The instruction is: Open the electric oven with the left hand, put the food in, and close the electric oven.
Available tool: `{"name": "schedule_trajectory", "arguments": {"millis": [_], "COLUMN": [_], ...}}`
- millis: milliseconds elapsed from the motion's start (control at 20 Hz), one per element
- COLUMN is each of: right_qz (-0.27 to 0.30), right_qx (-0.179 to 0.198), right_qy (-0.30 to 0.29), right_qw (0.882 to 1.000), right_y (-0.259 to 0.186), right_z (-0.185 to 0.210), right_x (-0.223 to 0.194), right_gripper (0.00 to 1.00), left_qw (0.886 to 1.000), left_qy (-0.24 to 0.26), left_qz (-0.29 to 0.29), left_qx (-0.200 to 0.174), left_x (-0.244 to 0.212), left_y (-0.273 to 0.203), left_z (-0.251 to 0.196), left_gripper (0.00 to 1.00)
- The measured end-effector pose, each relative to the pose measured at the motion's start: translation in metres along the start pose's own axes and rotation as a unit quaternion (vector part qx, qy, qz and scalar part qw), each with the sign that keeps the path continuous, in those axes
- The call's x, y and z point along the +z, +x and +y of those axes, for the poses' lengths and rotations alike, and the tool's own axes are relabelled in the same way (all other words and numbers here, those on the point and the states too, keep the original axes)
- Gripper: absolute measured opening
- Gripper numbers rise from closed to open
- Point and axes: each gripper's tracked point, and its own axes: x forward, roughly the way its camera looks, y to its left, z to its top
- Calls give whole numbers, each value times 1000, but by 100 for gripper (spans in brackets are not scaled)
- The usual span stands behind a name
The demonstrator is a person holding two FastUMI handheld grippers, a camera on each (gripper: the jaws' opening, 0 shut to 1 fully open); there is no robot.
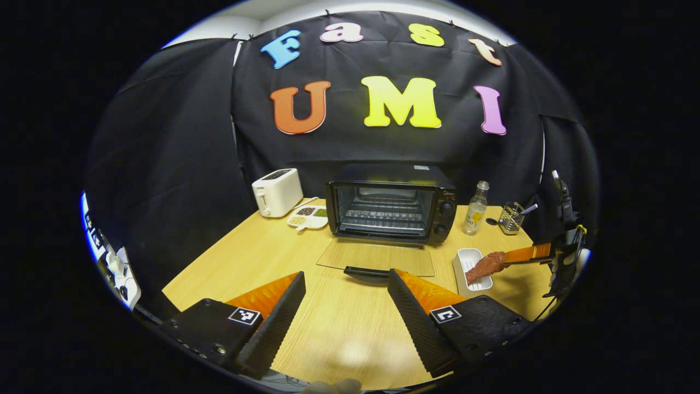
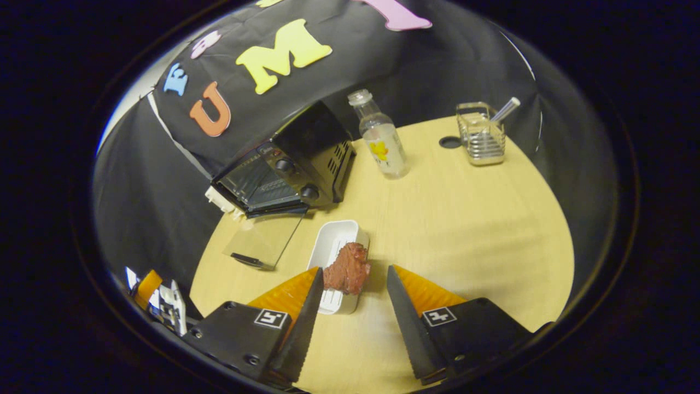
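The black electric oven (image 1: 391, 205) stands at the back of the wooden table with its glass door (image 1: 377, 257) folded flat onto the tabletop and the rack inside showing. My left gripper (image 1: 346, 273) hovers open just in front of the door's handle, holding nothing. To the right, a reddish piece of meat (image 1: 485, 266) lies tilted over a white tray (image 1: 469, 256). In the right gripper view the meat (image 2: 347, 268) sits at the tray's (image 2: 336, 238) near end, between the fingers of my right gripper (image 2: 353, 270). It touches the left finger, and a gap separates it from the other. The oven (image 2: 284, 169) is at the upper left.
A white toaster (image 1: 277, 191) and a divided snack dish (image 1: 308, 216) stand left of the oven. A clear bottle (image 1: 476, 208) and a wire holder (image 1: 511, 217) stand to its right. Bare tabletop (image 2: 465, 219) stretches to the right of the tray.
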Motion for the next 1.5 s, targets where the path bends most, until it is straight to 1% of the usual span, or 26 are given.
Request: {"name": "schedule_trajectory", "arguments": {"millis": [50, 100, 150, 200, 250, 300, 400, 450, 500, 700, 850, 950, 1100, 1250, 1400, 1500], "right_qz": [7, 13, 18, 25, 33, 43, 60, 62, 65, 53, 21, -8, -53, -100, -148, -178], "right_qx": [1, 10, 19, 30, 42, 51, 68, 65, 65, 66, 60, 61, 61, 63, 71, 76], "right_qy": [8, 16, 29, 44, 60, 76, 102, 107, 105, 87, 80, 85, 105, 139, 192, 224], "right_qw": [1000, 1000, 999, 998, 997, 995, 991, 990, 990, 993, 995, 995, 991, 983, 968, 955], "right_y": [6, 10, 13, 16, 17, 20, 25, 27, 28, 21, 4, -10, -26, -30, -20, -7], "right_z": [-4, -5, -3, -1, 1, 3, 10, 10, 11, 21, 34, 48, 78, 113, 149, 171], "right_x": [-1, 0, 1, 1, 0, -2, -3, -3, -2, 6, 18, 28, 36, 38, 37, 36], "right_gripper": [66, 63, 55, 45, 36, 41, 31, 14, 21, 17, 16, 16, 16, 16, 16, 16], "left_qw": [1000, 1000, 1000, 999, 999, 999, 999, 998, 998, 999, 999, 1000, 1000, 999, 996, 994], "left_qy": [-3, -6, -9, -14, -16, -15, -14, -15, -17, -19, -19, -18, 8, 14, 27, 42], "left_qz": [0, 2, 5, 7, 9, 11, 13, 11, 10, 3, -2, -4, -11, -2, -2, -8], "left_qx": [11, 20, 28, 33, 37, 43, 50, 53, 54, 49, 35, 22, -2, -44, -83, -98], "left_x": [1, -1, -3, -4, -6, -9, -12, -10, -10, -9, -8, -11, -16, -26, -27, -25], "left_y": [-4, -8, -11, -14, -19, -23, -29, -32, -33, -33, -32, -33, -41, -55, -71, -80], "left_z": [1, 2, 2, 3, 2, 2, 3, 3, 3, 6, 9, 12, 20, 26, 37, 46], "left_gripper": [97, 97, 97, 97, 97, 97, 97, 97, 97, 97, 97, 97, 96, 97, 97, 97]}}
